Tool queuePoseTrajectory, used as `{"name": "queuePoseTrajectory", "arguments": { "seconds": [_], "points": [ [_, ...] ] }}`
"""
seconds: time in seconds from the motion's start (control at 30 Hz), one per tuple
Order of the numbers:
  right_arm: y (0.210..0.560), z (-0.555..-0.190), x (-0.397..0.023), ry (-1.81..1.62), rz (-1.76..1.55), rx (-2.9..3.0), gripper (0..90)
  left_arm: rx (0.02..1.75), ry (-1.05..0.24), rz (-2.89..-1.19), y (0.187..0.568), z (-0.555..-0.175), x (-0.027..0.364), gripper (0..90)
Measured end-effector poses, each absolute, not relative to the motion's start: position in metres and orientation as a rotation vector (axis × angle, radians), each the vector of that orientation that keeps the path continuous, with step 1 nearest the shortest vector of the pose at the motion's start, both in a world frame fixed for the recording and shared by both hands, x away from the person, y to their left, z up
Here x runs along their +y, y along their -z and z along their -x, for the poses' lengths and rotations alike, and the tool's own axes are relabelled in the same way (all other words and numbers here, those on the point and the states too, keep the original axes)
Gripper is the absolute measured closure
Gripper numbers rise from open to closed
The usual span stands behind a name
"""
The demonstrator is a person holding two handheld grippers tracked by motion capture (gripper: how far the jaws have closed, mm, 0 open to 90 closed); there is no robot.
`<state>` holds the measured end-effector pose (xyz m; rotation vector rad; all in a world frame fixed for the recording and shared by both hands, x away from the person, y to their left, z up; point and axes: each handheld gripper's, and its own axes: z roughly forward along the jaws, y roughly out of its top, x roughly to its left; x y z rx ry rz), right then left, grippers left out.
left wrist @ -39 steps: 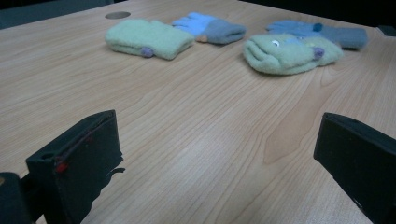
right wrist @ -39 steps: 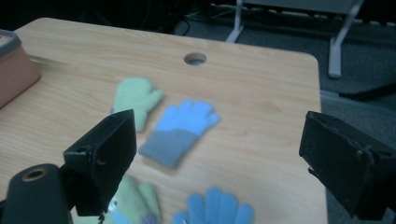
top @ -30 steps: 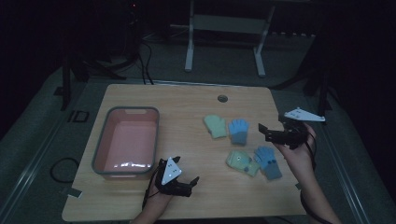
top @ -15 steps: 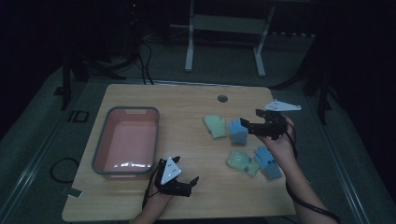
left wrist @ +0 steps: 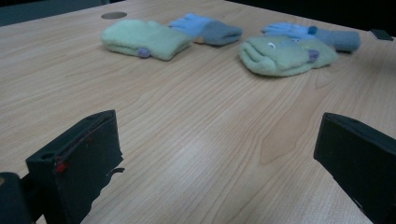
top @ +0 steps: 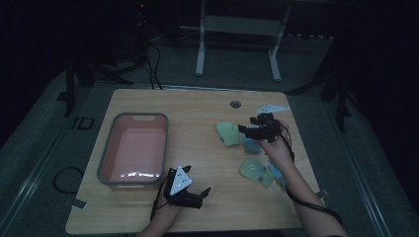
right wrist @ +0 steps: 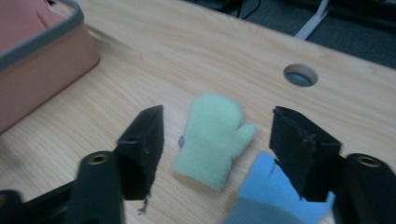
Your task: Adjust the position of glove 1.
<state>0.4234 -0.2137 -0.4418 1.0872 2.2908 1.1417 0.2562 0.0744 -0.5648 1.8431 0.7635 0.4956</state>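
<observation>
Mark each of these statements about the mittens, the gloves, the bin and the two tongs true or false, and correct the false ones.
1. The pink bin holds a mitten. False: it holds none; both green mittens and both blue gloves lie on the table.
2. The right tongs are above the far green mitten with jaws apart. True; they have just been closing, with nothing pinched yet.
3. The left tongs grip a blue glove. False: their jaws stand open over bare wood.
4. The near green mitten has a face on it. True.
5. The far blue glove lies inside the bin. False: it lies beside the far green mitten.
</observation>
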Motion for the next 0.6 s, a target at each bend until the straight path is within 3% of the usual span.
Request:
{"name": "queuePoseTrajectory", "arguments": {
  "seconds": [0.43,0.6],
  "points": [
    [0.475,-0.456,-0.182,-1.055,-1.050,2.385,54.8,0.758,-0.491,-1.844,0.565,-0.256,0.074,0.9],
    [0.492,-0.470,-0.172,-0.988,-1.054,2.445,56.5,0.760,-0.486,-1.840,0.565,-0.256,0.075,0.9]
  ]
}}
